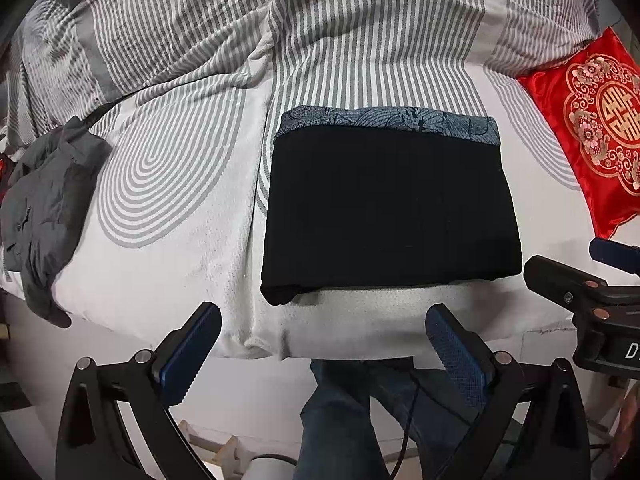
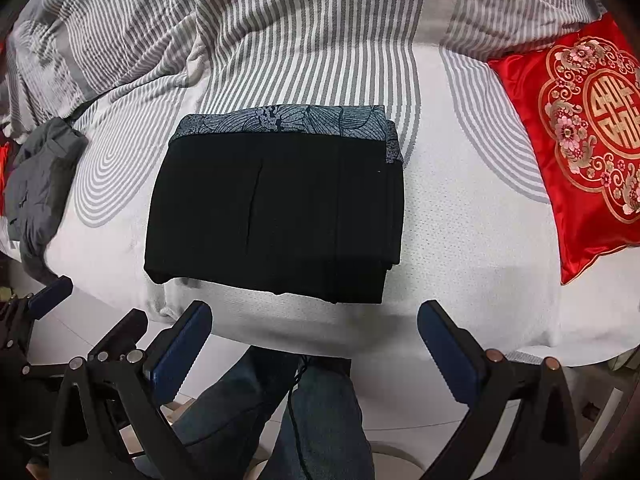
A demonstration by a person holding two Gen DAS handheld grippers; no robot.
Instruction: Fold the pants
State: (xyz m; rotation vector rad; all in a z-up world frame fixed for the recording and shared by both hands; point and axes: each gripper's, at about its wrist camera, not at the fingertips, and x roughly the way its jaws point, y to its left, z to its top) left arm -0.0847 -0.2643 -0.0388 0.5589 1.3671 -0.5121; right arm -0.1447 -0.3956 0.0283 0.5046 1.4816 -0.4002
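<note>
The black pants [image 1: 390,208] lie folded into a neat rectangle on the bed, with a blue patterned waistband [image 1: 388,123] along the far edge. They show in the right wrist view too [image 2: 276,216]. My left gripper [image 1: 322,332] is open and empty, held just off the bed's near edge in front of the pants. My right gripper [image 2: 314,330] is open and empty, also in front of the pants and clear of them. The right gripper shows at the right edge of the left wrist view [image 1: 600,280].
A grey crumpled garment [image 1: 44,208] lies at the bed's left edge. A red embroidered cushion [image 2: 588,132] lies at the right. A striped grey and white duvet [image 1: 280,32] is bunched at the back. The person's jeans-clad legs [image 2: 304,412] stand below the bed edge.
</note>
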